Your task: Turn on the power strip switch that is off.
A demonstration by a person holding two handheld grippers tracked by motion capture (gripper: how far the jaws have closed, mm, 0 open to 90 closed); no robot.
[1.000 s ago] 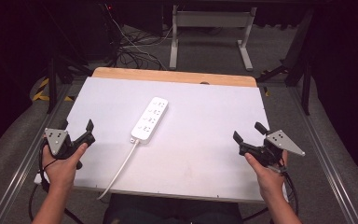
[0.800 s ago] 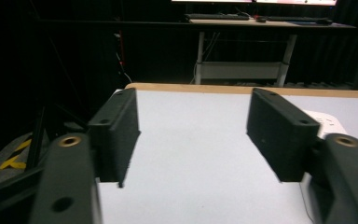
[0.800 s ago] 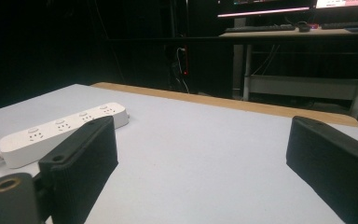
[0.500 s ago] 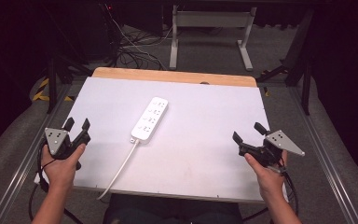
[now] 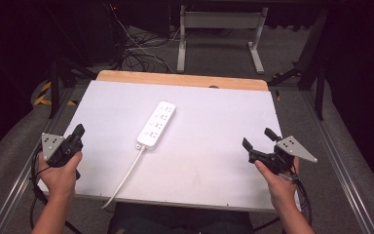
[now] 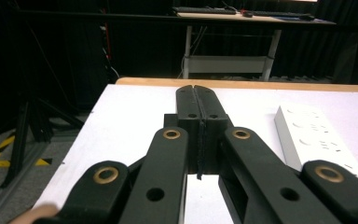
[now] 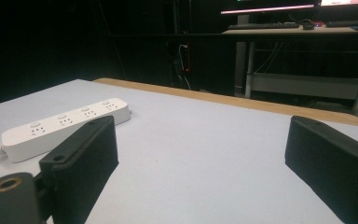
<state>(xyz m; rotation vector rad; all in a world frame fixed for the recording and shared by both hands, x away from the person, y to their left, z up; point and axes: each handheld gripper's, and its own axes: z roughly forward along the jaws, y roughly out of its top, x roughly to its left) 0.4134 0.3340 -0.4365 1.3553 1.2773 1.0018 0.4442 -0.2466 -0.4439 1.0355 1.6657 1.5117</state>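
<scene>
the power strip (image 5: pixel 157 124) lies mid-tabletop (image 5: pixel 214 122), long axis running away from the person, nearer the left gripper (image 5: pixel 76 135), fingers just closed on nothing; the right gripper (image 5: pixel 256 139) fingers stand wide, empty.

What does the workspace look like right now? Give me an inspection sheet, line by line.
Surface: white table top with a wooden strip along the far edge.
Job's things: white power strip lying flat near the middle, untouched.
Clutter: nothing seen.
Grippers: left hand-held gripper at the left edge, jaws just closed together on nothing; right hand-held gripper at the right edge, jaws apart, holding nothing.
Cables: the strip's white cord runs off the near edge.
Surroundings: dark room, grey desk frame and loose wires on the floor beyond.
</scene>
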